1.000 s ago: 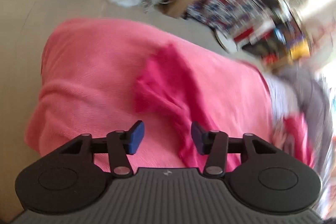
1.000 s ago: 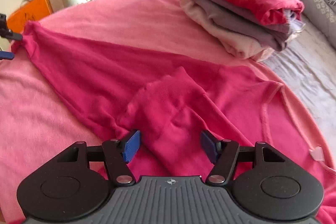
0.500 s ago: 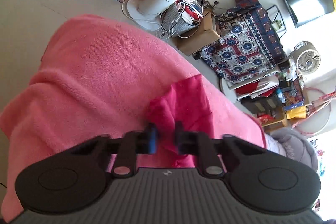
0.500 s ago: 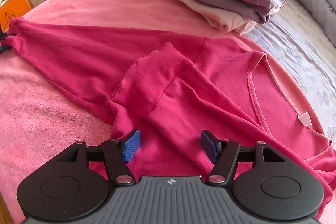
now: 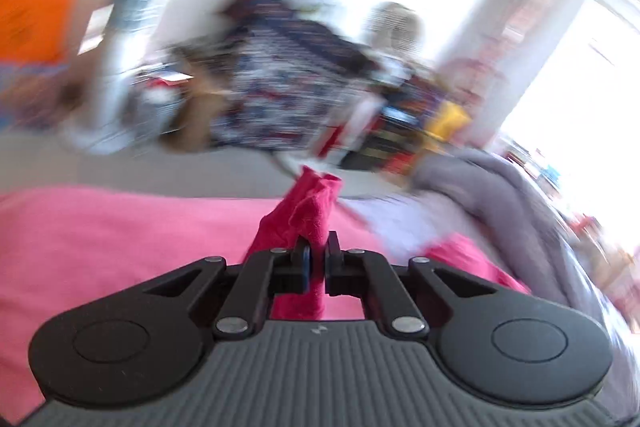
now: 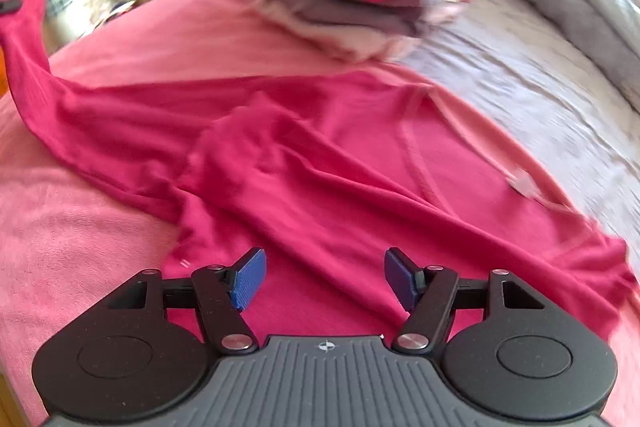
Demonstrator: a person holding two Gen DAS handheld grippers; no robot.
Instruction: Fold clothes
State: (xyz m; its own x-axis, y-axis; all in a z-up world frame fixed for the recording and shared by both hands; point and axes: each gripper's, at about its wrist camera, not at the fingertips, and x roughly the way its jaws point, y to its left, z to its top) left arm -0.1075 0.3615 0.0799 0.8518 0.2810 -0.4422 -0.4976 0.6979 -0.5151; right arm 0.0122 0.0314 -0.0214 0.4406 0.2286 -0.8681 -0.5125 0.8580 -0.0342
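Left wrist: left hand-held gripper (image 5: 316, 259) clamped on raised red shirt (image 5: 308, 215).

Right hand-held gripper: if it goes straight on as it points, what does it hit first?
Most likely the crimson shirt spread on the pink blanket. The right hand-held gripper stands open, angled down at that cloth, nothing between; depth is unclear.
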